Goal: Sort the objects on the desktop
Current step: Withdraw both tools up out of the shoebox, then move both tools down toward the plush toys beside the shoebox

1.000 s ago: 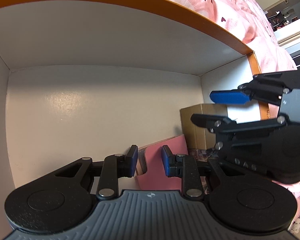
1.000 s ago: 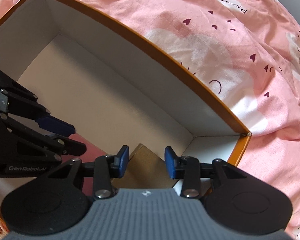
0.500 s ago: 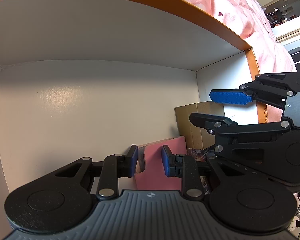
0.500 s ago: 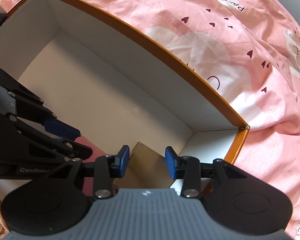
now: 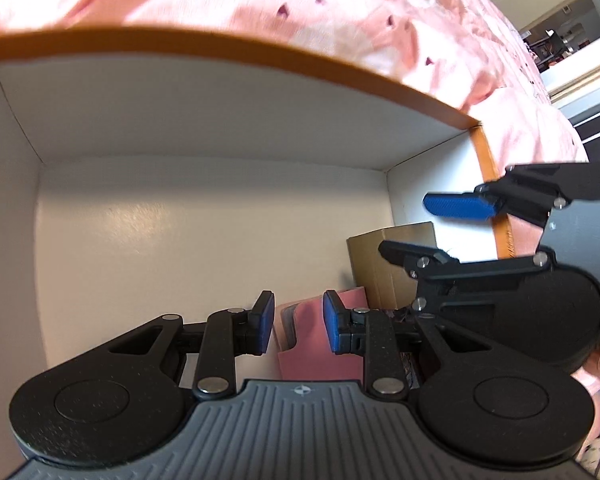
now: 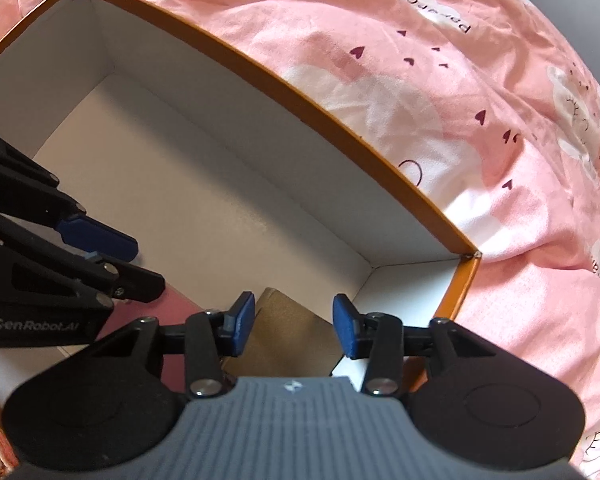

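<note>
An orange-rimmed box with white inner walls [image 5: 204,128] lies on a pink bedsheet; it also shows in the right wrist view [image 6: 228,128]. In its near right corner lie a pink booklet [image 5: 320,360] and a small brown carton [image 5: 388,264], seen again in the right wrist view as the carton [image 6: 288,336] and the booklet [image 6: 172,300]. My left gripper [image 5: 296,328] is open and empty just over the booklet. My right gripper [image 6: 294,328] is open and empty over the carton; it appears at the right of the left wrist view [image 5: 432,228].
The pink heart-print bedsheet [image 6: 440,100] surrounds the box. The box floor [image 6: 172,184] to the left of the two items is bare white card. A room with furniture shows far off at the top right of the left wrist view [image 5: 560,36].
Both grippers have drawn back and up from the box; more of its rim and the bedsheet beyond shows. Both stay open and empty. The booklet and carton have not moved.
</note>
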Demonstrator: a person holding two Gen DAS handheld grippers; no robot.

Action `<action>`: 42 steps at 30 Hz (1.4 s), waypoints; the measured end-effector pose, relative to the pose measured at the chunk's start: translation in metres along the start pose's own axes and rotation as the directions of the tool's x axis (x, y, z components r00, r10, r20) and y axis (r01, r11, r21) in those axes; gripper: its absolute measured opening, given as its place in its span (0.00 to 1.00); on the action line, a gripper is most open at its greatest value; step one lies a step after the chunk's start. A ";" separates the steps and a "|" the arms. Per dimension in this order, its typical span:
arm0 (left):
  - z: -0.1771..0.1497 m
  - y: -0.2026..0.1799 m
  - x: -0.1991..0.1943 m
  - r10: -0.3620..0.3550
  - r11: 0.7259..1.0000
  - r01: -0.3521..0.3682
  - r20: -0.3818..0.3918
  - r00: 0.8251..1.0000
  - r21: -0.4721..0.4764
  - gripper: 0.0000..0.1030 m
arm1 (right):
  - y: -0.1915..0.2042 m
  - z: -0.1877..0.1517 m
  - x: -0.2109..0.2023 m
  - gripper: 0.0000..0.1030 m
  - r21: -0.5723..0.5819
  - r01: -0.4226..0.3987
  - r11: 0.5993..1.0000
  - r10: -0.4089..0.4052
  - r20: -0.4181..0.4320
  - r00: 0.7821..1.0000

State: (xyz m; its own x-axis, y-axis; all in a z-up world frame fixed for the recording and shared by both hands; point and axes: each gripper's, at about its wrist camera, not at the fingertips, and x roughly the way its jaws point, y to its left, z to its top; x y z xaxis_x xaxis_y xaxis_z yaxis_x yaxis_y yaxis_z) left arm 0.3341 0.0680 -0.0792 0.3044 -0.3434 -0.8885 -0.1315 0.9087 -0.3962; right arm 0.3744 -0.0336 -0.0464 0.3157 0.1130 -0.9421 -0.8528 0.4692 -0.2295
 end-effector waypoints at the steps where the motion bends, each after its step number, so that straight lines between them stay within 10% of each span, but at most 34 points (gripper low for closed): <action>1: -0.002 -0.002 -0.008 0.007 1.000 -0.007 0.011 1.000 0.015 0.29 | 0.001 -0.002 -0.005 0.47 0.003 0.006 1.000 -0.006 0.010 1.000; 14: -0.056 -0.046 -0.073 0.102 0.974 -0.130 0.153 0.983 0.184 0.29 | 0.029 -0.055 -0.081 0.51 0.064 -0.029 0.998 0.020 0.150 0.989; 33: -0.187 -0.064 -0.129 0.170 0.913 -0.291 0.384 0.907 0.284 0.29 | 0.118 -0.157 -0.135 0.65 0.150 -0.025 0.988 -0.045 0.448 0.893; 42: -0.271 -0.031 -0.146 0.241 0.711 -0.563 0.605 0.758 0.422 0.29 | 0.128 -0.170 -0.135 0.70 0.246 -0.098 0.964 -0.030 0.468 0.883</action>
State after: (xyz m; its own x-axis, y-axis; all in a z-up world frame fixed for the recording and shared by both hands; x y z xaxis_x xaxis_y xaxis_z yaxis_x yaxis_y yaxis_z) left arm 0.0381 0.0251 -0.0003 0.7704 0.1026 -0.6293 0.1331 0.9394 0.3160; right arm 0.1518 -0.1379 0.0099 0.4994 0.4957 -0.7105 -0.7506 0.6571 -0.0692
